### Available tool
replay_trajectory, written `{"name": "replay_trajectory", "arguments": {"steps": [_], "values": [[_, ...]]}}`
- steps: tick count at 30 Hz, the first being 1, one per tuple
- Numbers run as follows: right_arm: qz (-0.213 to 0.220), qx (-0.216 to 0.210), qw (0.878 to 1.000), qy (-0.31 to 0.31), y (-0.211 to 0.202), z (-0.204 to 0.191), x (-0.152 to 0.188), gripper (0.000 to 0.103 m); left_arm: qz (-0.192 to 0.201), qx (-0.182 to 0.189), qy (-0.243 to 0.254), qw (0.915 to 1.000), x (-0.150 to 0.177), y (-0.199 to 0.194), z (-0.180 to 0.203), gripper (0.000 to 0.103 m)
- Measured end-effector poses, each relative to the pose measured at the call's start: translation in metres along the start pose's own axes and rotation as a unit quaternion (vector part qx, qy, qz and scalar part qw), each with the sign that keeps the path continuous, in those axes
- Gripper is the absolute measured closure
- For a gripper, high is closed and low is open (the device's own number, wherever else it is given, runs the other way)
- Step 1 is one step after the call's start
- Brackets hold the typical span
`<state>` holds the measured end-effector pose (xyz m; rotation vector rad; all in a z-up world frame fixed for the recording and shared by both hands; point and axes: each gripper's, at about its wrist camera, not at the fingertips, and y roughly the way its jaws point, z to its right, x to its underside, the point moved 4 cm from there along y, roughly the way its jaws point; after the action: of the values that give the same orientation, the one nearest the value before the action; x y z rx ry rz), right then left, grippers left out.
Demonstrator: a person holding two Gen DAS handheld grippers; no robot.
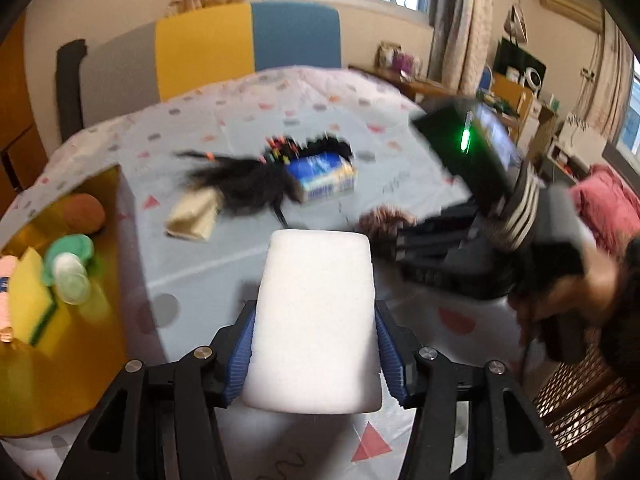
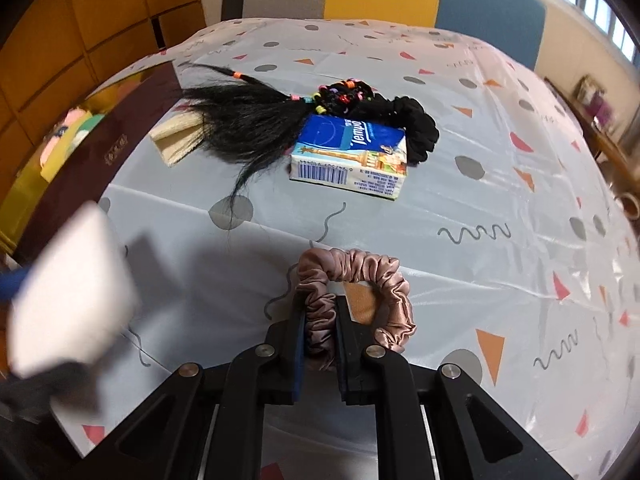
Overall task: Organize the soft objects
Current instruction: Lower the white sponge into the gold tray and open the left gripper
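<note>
My left gripper [image 1: 316, 344] is shut on a white sponge block [image 1: 316, 320], held above the patterned tablecloth [image 1: 224, 256]; the same block shows blurred at the left of the right wrist view, white sponge [image 2: 76, 296]. My right gripper [image 2: 320, 312] is shut on a dusty-pink satin scrunchie [image 2: 372, 280], pinching its left side while the loop rests on the cloth. Farther back lie a black hairpiece with coloured elastics [image 2: 248, 116], a blue tissue pack [image 2: 352, 156], a black scrunchie [image 2: 416, 124] and a beige folded cloth [image 2: 178, 138]. The right gripper [image 1: 404, 240] appears at the right of the left wrist view.
A gold-lined box [image 1: 100, 344] at the left holds a yellow sponge [image 1: 30, 296], a green item [image 1: 76, 248], round pads and a brown ball [image 1: 82, 212]. A colour-block chair [image 1: 208, 48] stands behind the table. A person's hand [image 1: 568, 296] holds the right tool.
</note>
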<state>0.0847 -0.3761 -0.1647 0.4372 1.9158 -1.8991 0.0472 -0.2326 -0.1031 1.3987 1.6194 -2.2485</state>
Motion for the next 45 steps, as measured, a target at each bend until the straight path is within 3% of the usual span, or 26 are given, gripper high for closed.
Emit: {"name": "replay_trajectory", "arguments": {"steps": [10,19,27,31,36,40,45], "values": [[0.005,-0.012,1.000,0.015,-0.001,0.003,0.000,0.090,0.045,-0.034,-0.042,0.9976,-0.024,-0.053,-0.033,0.047],[0.010,0.002,1.000,0.001,-0.001,-0.001,0.001,0.090,0.055,-0.062,-0.086,0.9929,-0.021,-0.076,-0.075,0.047],[0.007,-0.016,1.000,0.022,-0.001,0.006,0.000,0.090,0.054,-0.089,-0.124,0.9869,-0.010,-0.087,-0.117,0.047],[0.008,-0.009,1.000,0.013,-0.001,0.003,0.000,0.090,0.048,-0.102,-0.157,0.9811,0.002,-0.094,-0.150,0.047],[0.008,-0.006,1.000,0.010,-0.001,0.003,0.000,0.090,0.044,-0.141,-0.211,0.9663,0.025,-0.110,-0.211,0.047],[0.008,-0.002,1.000,0.005,-0.001,0.001,0.000,0.090,0.018,-0.171,-0.249,0.9532,0.048,-0.108,-0.258,0.047],[0.008,0.001,1.000,0.000,-0.001,0.000,0.000,0.090,-0.026,-0.178,-0.274,0.9448,0.067,-0.088,-0.288,0.047]]}}
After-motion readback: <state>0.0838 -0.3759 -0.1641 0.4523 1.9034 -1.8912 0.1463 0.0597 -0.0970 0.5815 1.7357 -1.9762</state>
